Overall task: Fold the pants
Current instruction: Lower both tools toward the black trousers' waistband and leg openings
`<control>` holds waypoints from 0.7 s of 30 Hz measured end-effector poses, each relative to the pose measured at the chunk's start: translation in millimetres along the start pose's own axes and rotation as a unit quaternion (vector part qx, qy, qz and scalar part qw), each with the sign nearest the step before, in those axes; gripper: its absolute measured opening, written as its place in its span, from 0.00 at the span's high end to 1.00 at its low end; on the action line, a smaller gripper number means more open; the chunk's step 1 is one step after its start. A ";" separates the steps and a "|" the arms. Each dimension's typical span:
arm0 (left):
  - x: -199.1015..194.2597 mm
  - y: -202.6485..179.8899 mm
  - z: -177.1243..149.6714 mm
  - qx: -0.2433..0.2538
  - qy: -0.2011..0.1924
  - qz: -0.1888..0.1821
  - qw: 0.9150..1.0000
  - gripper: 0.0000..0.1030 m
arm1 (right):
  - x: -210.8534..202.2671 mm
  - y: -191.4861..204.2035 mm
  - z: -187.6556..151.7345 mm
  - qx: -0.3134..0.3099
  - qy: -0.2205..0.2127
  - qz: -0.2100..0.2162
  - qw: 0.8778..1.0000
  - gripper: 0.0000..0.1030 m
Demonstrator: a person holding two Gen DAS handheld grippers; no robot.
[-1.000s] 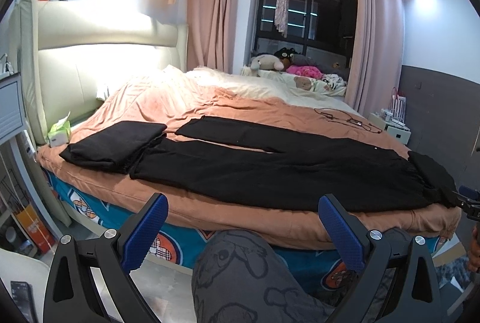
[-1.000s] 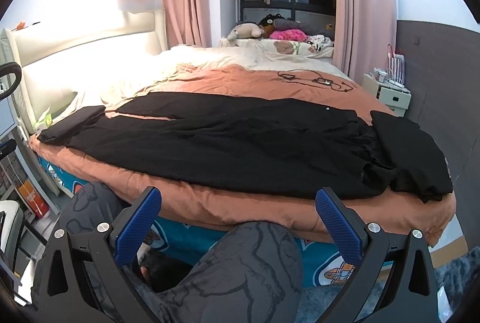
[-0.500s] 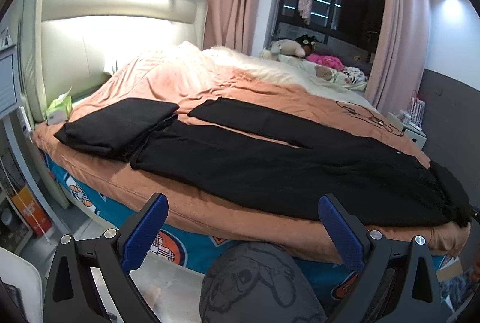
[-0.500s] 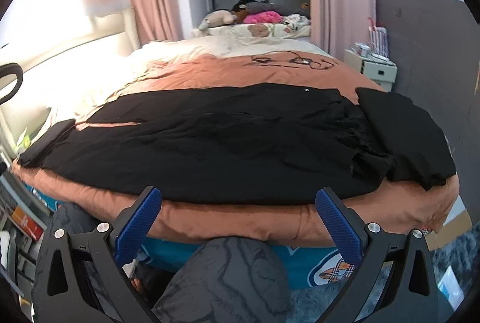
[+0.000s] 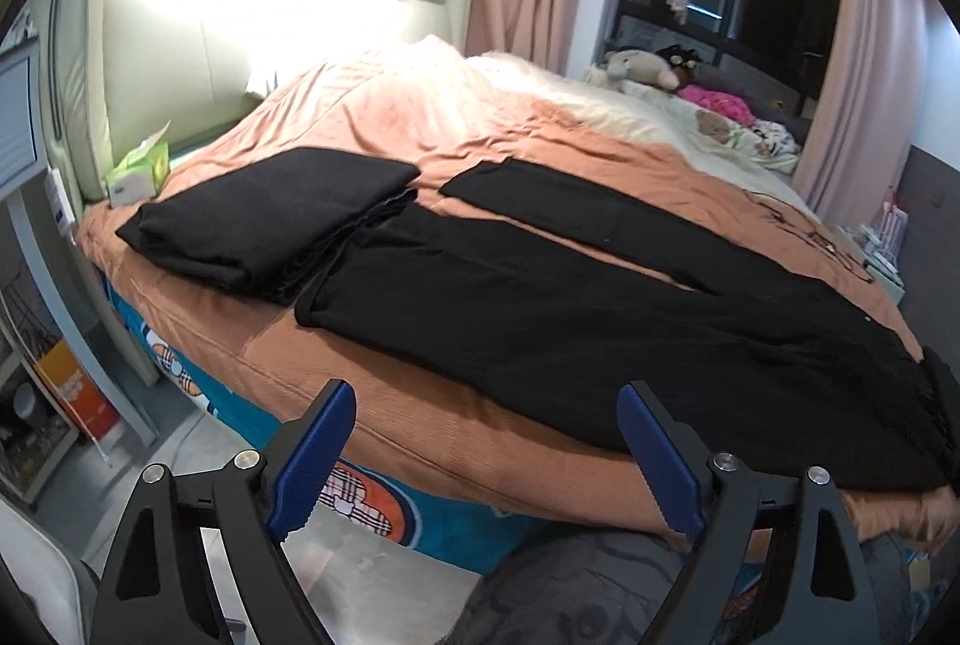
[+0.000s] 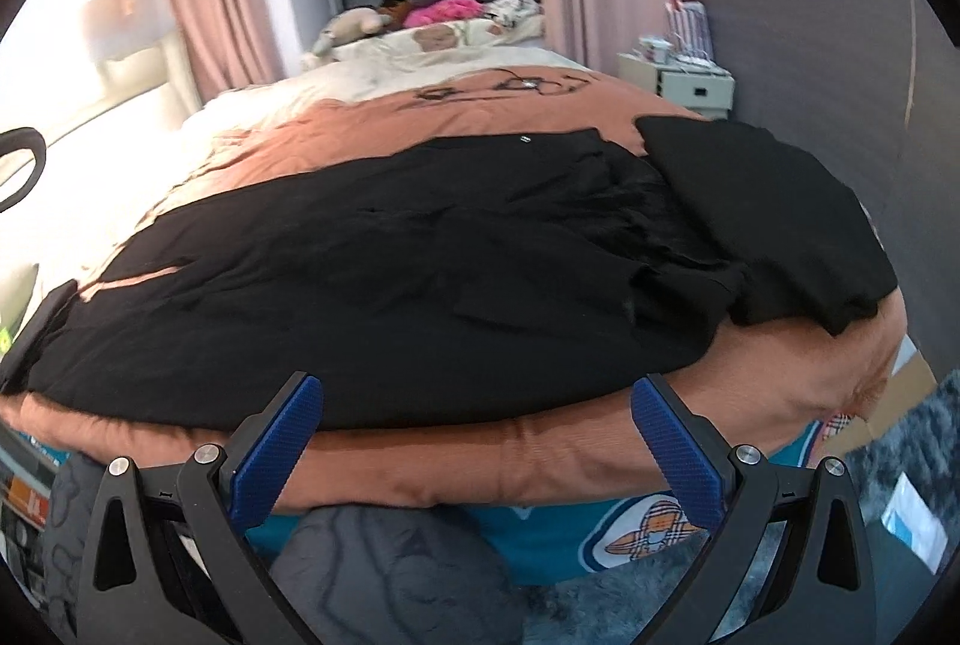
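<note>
The black pants lay spread flat along the near side of the bed, legs towards a folded black pile. The left gripper hung short of the mattress edge, its jaws wide though just closing a little, nothing between them. The right gripper hovered likewise before the pants' waist end, jaws wide and empty.

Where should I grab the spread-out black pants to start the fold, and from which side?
Probably the near leg's hem corner with the left gripper, coming from the bed's front edge. The pants lie flat, legs toward the headboard, and that hem sits nearest, free of the folded pile.
</note>
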State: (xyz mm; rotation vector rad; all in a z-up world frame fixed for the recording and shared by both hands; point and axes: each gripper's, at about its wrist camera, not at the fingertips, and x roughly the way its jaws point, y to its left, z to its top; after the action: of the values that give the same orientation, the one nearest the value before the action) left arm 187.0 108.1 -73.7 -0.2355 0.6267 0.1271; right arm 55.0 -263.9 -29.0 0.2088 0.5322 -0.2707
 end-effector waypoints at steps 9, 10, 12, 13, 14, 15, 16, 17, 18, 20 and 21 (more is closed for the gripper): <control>45.8 24.1 7.8 -0.039 0.033 0.018 0.999 0.12 | 23.3 -23.9 5.7 0.073 0.021 -0.025 0.997 0.00; 51.0 29.2 8.8 -0.049 0.038 0.017 0.998 0.12 | 24.2 -26.1 5.7 0.081 0.023 -0.023 0.996 0.00; 59.1 36.0 10.9 -0.062 0.044 0.015 0.997 0.13 | 29.4 -34.8 7.4 0.105 0.026 -0.020 0.994 0.00; 63.0 38.8 11.6 -0.066 0.048 0.018 0.996 0.13 | 30.8 -37.9 7.5 0.115 0.028 -0.020 0.993 0.00; 67.1 41.1 12.6 -0.068 0.052 0.021 0.996 0.14 | 32.9 -46.8 8.0 0.125 0.029 -0.017 0.992 0.00; 71.6 43.4 13.3 -0.073 0.057 0.022 0.995 0.16 | 35.1 -54.4 8.0 0.143 0.029 -0.012 0.989 0.00; 75.6 45.3 13.9 -0.077 0.061 0.021 0.995 0.19 | 37.3 -59.6 8.2 0.156 0.030 -0.008 0.987 0.00; 80.1 47.5 14.4 -0.083 0.066 0.020 0.994 0.21 | 40.7 -66.2 9.0 0.169 0.030 -0.004 0.985 0.00; 84.8 50.1 15.2 -0.090 0.070 0.019 0.993 0.22 | 43.6 -72.5 9.1 0.186 0.032 0.003 0.982 0.00; 91.4 54.3 15.9 -0.102 0.078 0.015 0.992 0.25 | 48.1 -83.8 9.1 0.203 0.030 0.015 0.979 0.00; 95.6 56.2 16.7 -0.110 0.083 0.010 0.990 0.25 | 49.5 -90.0 8.9 0.209 0.028 0.018 0.977 0.02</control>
State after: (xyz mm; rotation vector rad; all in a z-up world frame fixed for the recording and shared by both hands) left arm 262.7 171.1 -127.4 -0.4576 0.7811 0.1973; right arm 72.6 -360.9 -58.8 0.6351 0.5233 -0.3408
